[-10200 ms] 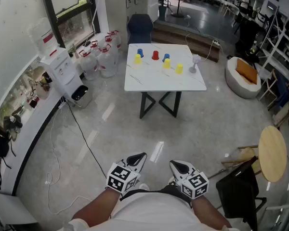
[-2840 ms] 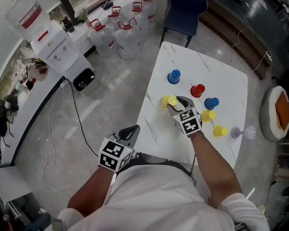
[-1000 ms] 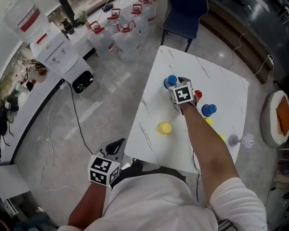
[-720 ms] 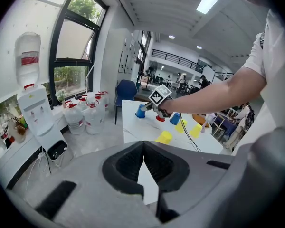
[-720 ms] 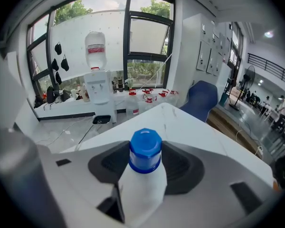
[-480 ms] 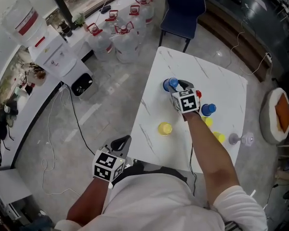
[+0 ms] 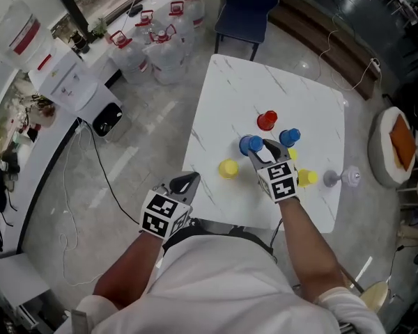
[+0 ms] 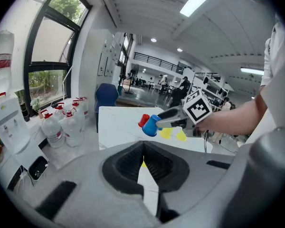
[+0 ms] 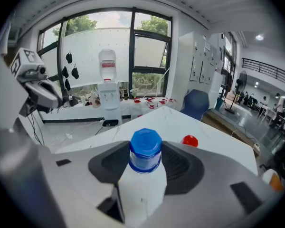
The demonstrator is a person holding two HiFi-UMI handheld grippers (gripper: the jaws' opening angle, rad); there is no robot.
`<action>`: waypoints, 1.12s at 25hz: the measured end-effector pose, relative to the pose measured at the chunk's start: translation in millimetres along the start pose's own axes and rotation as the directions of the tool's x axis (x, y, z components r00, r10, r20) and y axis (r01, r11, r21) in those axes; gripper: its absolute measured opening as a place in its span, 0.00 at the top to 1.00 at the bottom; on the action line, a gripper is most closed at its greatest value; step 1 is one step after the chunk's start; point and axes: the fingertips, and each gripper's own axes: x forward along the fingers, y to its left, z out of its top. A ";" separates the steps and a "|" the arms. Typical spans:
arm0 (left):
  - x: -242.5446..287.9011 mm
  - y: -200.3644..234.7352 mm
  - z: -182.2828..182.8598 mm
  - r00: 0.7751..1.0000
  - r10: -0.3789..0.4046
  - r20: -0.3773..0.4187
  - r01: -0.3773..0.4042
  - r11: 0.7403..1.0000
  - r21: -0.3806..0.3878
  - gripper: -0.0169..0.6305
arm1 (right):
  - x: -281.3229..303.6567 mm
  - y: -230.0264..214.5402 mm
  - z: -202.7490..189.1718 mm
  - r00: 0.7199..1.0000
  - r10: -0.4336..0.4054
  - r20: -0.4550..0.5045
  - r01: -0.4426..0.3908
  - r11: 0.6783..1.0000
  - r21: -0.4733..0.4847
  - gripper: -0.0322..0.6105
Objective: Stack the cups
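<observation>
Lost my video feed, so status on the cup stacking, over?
Right hand-held gripper just closed on blue cup, held above table. Left hand-held gripper shut, empty, off the table edge. Nearest yellow cup stands unobstructed.

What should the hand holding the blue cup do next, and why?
Probably carry the blue cup over the near yellow cup and lower it: the right gripper holds it off the table, and that cup stands apart close by.
</observation>
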 end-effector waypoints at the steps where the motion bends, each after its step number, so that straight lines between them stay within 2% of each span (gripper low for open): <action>1: 0.7 -3.6 -0.2 1.000 -0.007 -0.003 0.007 1.000 0.000 0.96 | -5.0 4.0 -12.5 1.000 -0.005 -0.018 0.004 1.000 -0.004 0.62; 5: 5.2 -22.0 -2.5 0.999 -0.033 -0.014 0.033 0.999 0.013 0.96 | -15.6 20.3 -60.1 0.996 0.000 -0.089 0.001 1.000 0.014 0.62; 8: 7.1 -32.4 -5.4 0.999 -0.046 -0.026 0.047 0.999 0.022 0.96 | -17.1 27.6 -77.0 0.994 0.006 -0.111 -0.003 1.000 0.025 0.62; 15: 6.4 -43.9 -7.9 0.999 -0.042 -0.030 0.043 0.999 0.030 0.96 | -14.7 36.9 -92.0 0.990 0.023 -0.139 -0.026 0.999 -0.019 0.62; 28: 1.4 -54.0 -20.0 0.999 -0.028 -0.047 0.029 0.999 0.022 0.96 | -10.0 42.6 -96.8 0.991 0.032 -0.131 -0.036 0.999 -0.031 0.62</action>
